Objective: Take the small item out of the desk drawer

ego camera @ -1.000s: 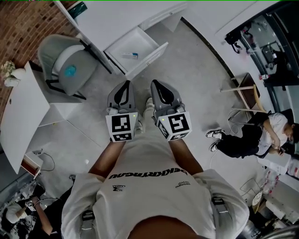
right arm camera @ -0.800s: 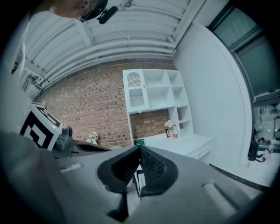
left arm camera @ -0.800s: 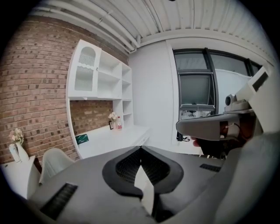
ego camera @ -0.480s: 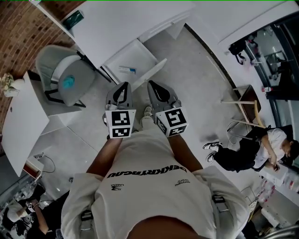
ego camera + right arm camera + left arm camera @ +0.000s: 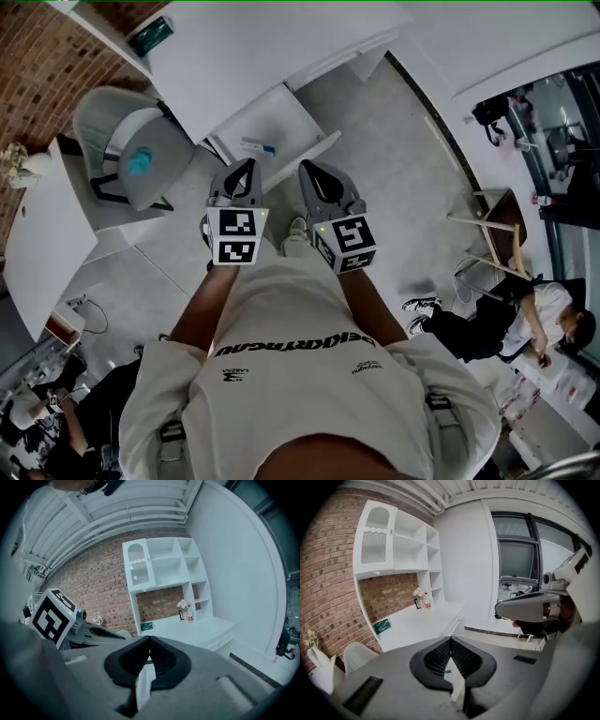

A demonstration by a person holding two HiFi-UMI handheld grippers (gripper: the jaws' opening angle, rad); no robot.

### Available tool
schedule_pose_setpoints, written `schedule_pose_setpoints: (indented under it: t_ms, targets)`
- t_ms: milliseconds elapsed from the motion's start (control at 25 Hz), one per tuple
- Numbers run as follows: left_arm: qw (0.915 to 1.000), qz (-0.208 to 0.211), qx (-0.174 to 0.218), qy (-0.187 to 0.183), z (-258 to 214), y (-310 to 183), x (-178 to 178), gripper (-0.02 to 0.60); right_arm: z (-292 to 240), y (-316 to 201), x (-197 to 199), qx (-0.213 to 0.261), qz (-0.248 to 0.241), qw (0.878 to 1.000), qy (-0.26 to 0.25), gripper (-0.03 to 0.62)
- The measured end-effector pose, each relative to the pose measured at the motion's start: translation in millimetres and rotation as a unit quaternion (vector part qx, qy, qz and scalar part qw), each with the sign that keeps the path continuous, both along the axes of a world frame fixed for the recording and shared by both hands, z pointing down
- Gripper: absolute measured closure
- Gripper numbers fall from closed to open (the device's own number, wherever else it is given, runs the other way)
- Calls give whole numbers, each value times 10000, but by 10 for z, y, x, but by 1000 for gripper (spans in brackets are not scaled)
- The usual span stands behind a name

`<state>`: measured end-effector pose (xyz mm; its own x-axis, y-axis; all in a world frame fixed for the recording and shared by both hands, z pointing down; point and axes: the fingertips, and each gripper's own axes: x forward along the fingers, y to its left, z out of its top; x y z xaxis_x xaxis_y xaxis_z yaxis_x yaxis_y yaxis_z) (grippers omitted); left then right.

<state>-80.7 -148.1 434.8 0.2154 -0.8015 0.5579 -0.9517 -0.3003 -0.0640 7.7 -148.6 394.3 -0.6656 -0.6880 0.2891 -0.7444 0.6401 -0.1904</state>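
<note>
The small item (image 5: 258,147), a flat white piece with a blue end, lies on the bottom of the open drawer (image 5: 286,112), close to the drawer wall that is nearest to the person. The drawer stands pulled out from the white desk (image 5: 244,56), and a grey chair (image 5: 127,150) is beside it. The left gripper (image 5: 247,169) hangs just before this wall and points toward the item, but its jaws are pressed together and nothing is between them. The right gripper (image 5: 309,171) is next to it, near the drawer front, and its jaws are also together and empty. So the reach is, I think, only at its beginning. The main danger is to go down with the jaws not parted: the tips would then push the item along the smooth bottom instead of taking it. The item looks thin and low, so the pads may slide over its top or pinch only one edge, and then it can fall back. Because it lies so close to the wall, one jaw may hit the rim. A hard push may also move the drawer inward.
</note>
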Motion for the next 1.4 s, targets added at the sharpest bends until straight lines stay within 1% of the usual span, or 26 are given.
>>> schedule_pose_setpoints:
  t_ms: [200, 280, 400, 480, 600, 840, 960, 1080, 1160, 1280, 1320, 1400]
  targets:
    - [9988, 277, -329, -249, 267, -218, -165, 583, 207, -107, -102, -210, 44, 9998, 61, 594]
    - [9976, 465, -388, -344, 358, -336, -229, 583, 299, -173, -171, -285, 120, 9995, 71, 593]
    - [9935, 833, -648, -427, 574, -457, -281, 583, 416, -298, -264, -456, 319, 9984, -21, 592]
    - [9890, 1105, -812, -558, 748, -574, -313, 580, 466, -436, -329, -569, 442, 9973, -132, 593]
    - [9801, 1512, -1047, -747, 1017, -690, -339, 567, 543, -557, -391, -641, 578, 9962, -134, 593]
    - [9570, 2284, -1436, -1063, 1542, -868, -347, 508, 727, -724, -442, -776, 879, 9930, -146, 592]
    - [9416, 2728, -1537, -1242, 1803, -910, -315, 473, 852, -771, -458, -899, 1004, 9908, -149, 593]
    - [9201, 3223, -1664, -1478, 2098, -909, -285, 423, 923, -810, -461, -1005, 1101, 9885, -246, 592]
    - [9009, 3579, -1786, -1686, 2317, -873, -292, 416, 943, -830, -457, -1012, 1171, 9877, -227, 592]
    - [8672, 4089, -1777, -2217, 2616, -856, -328, 412, 987, -855, -459, -1008, 1218, 9873, -143, 592]
    - [8577, 4217, -1751, -2364, 2700, -860, -339, 409, 1012, -861, -465, -1009, 1217, 9874, -111, 592]
    - [8434, 4411, -1735, -2529, 2850, -873, -343, 398, 1066, -876, -468, -1006, 1232, 9873, -49, 592]
